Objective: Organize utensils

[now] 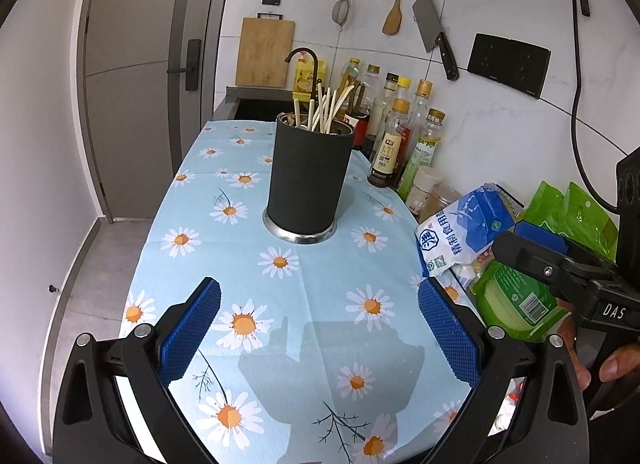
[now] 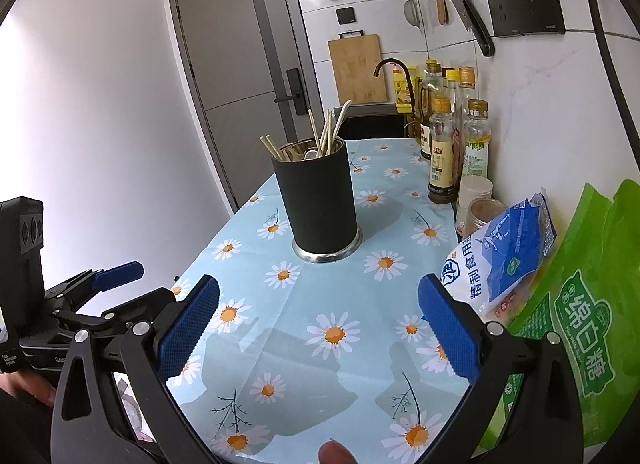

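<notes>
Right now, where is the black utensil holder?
The black utensil holder stands upright mid-tablecloth, ahead of both open grippers, left of the bottles.

A tall black cylindrical utensil holder with a shiny metal base ring stands upright on the bench, toward 12 o'clock in both views. Pale chopsticks and a light spoon handle stick up from its open top, leaning at mixed angles.

The left tongs fill the lower frame of their own view, blue pads spread wide apart and empty; the right tongs sit likewise, parted and empty; fingers grip a handle at lower right.
</notes>
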Demonstrator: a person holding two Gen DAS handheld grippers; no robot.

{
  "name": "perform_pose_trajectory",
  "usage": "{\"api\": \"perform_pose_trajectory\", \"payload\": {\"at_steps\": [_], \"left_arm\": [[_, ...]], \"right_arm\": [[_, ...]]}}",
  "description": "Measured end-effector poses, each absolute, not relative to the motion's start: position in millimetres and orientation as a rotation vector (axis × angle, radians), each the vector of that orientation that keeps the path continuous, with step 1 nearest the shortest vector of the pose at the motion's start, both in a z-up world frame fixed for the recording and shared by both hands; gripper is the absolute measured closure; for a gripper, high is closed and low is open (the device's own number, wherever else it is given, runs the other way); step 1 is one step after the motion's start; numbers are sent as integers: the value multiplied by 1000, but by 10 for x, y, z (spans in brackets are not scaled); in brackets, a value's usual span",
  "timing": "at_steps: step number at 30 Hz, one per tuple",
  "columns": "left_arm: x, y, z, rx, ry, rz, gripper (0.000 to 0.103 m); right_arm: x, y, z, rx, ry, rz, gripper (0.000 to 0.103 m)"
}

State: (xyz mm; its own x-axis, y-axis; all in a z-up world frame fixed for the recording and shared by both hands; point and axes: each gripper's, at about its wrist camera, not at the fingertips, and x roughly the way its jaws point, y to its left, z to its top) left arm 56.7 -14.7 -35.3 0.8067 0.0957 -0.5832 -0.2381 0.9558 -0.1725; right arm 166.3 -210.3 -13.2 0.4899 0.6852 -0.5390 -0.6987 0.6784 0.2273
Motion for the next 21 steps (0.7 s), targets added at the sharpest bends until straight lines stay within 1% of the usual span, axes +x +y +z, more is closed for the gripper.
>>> {"api": "perform_pose_trajectory", "payload": {"at_steps": [21], "left_arm": [[563, -157, -357, -247, 618, 179, 7]], "right_arm": [[1651, -2069, -148, -31, 653, 854, 5]]}}
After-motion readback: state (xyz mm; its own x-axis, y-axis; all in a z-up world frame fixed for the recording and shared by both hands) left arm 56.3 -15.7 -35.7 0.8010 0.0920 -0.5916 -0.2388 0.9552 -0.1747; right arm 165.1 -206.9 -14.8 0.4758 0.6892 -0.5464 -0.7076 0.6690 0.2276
